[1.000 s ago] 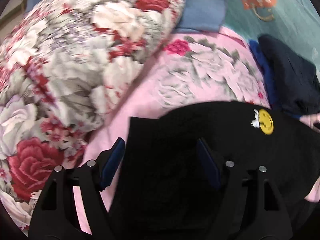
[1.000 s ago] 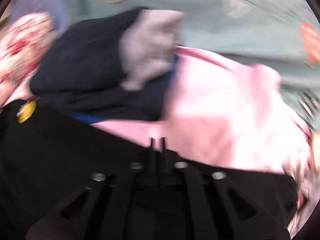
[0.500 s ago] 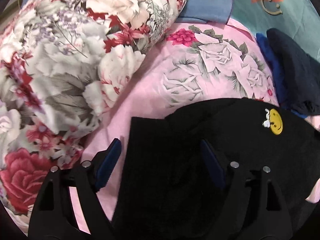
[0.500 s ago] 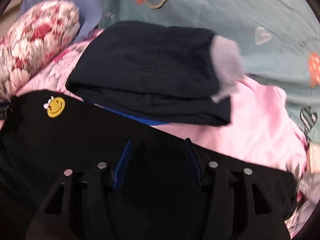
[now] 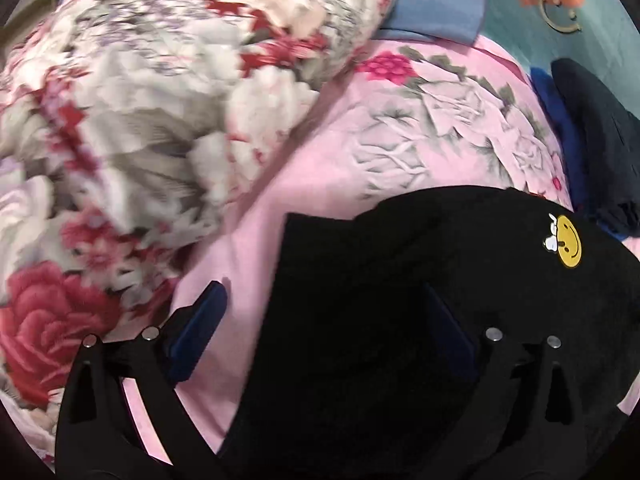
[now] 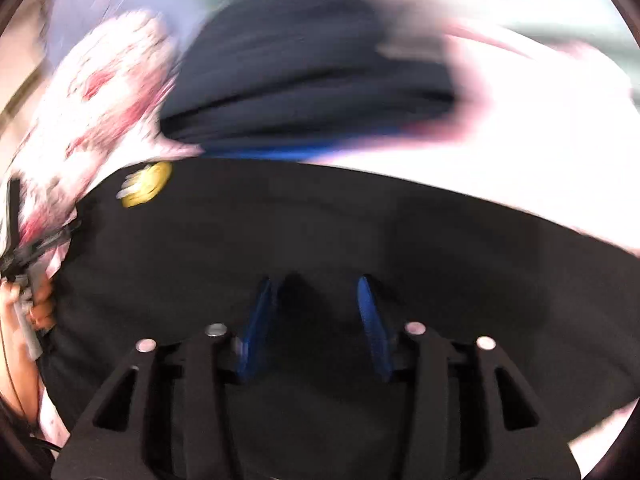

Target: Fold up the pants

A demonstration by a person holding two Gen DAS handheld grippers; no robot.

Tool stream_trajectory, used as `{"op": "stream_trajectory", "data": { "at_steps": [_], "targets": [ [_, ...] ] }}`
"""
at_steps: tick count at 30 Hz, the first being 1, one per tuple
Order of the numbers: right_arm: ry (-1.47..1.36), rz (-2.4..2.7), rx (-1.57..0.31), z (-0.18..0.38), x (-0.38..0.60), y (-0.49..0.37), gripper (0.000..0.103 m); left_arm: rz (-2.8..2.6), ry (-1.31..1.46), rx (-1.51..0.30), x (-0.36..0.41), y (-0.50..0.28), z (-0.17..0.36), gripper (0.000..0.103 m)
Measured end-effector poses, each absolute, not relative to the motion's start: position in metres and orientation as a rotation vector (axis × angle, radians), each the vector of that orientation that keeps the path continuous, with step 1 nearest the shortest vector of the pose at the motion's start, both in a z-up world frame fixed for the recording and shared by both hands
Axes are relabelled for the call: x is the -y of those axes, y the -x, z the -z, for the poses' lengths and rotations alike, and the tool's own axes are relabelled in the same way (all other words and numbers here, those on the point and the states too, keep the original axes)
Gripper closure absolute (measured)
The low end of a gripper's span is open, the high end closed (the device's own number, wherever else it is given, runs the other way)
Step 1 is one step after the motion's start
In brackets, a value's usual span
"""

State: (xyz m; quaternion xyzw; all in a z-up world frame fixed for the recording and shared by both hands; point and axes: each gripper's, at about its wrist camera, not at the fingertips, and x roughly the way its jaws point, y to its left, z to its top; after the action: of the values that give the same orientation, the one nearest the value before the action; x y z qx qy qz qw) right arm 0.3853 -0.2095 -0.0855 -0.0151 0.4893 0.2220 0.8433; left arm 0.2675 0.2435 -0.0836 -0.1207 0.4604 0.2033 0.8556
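Pants (image 5: 400, 300), black, smiley patch (image 5: 569, 241)

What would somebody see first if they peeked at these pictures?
Probably the little yellow smiley-face patch, bright against the black fabric pants spread across the pink flowered bedsheet. Next, the big puffy quilt with red and white roses heaped at the left, and a folded dark navy garment lying beyond the pants at the right.

No legible text or numbers showing. Only sign: a yellow smiley-face patch (image 5: 568, 241) sitting on the black pants (image 5: 400, 300), blurring in the right wrist view.
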Motion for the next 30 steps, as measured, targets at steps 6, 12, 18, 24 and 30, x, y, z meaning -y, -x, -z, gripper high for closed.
{"op": "stream_trajectory", "data": {
  "at_steps": [6, 12, 18, 24, 30],
  "targets": [
    [-0.353, -0.019, -0.95, 0.074, 0.364, -0.353, 0.055, -0.3, 0.262, -0.949, -0.195, -0.221, 0.051, 0.007],
    [-0.253, -0.597, -1.089, 0.072, 0.255, -0.22, 0.017, -0.044, 0.252, -1.069, -0.12, -0.16, 0.073, 0.006],
    [-0.148, -0.486, -1.118, 0.098, 0.292, -0.161, 0.018, -0.14, 0.099, -1.129, -0.115, -0.129, 0.098, 0.004],
    [-0.329, 0.385, -0.986, 0.083, 0.433, -0.135, 0.017, -0.236, 0.289, -1.104, -0.148, -0.109, 0.078, 0.007],
    [-0.399, -0.407, -1.128, 0.096, 0.322, -0.128, 0.016, -0.077, 0.115, -1.167, -0.089, -0.112, 0.096, 0.006]
  ]
}}
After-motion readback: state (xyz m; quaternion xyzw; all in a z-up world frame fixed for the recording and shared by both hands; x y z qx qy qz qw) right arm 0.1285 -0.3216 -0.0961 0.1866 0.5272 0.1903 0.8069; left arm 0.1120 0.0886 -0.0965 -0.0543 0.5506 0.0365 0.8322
